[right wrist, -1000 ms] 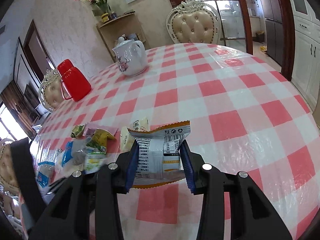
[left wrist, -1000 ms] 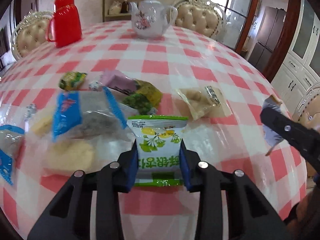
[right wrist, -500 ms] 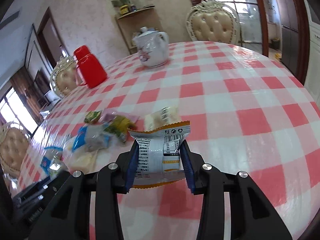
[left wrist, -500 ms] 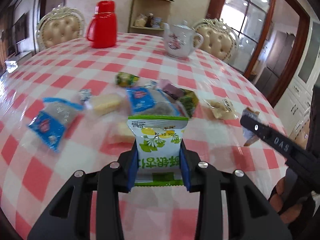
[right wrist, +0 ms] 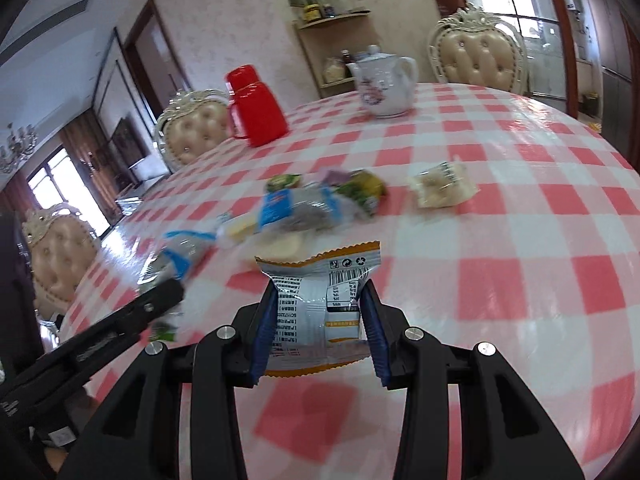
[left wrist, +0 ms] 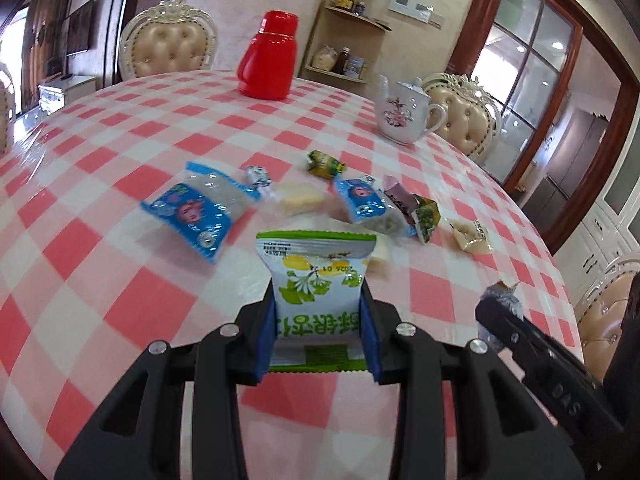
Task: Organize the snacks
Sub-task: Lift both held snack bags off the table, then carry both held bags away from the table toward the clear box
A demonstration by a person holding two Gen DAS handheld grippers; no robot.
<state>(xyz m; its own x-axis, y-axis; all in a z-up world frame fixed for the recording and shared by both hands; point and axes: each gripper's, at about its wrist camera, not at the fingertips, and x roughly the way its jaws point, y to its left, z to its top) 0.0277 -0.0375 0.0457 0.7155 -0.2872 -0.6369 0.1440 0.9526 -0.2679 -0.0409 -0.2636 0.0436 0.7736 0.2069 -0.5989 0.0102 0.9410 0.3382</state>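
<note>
We hold green-white packet pinched in left jaws, silver-orange packet in right; blurred snacks, apparently wrapped, on tabletop.

Your two wrist cameras both look forward and downward from close above the near edge of the checked table, the left one angled toward its right side, the right one toward its left, sharing the middle snack pile, red jug and teapot.
</note>
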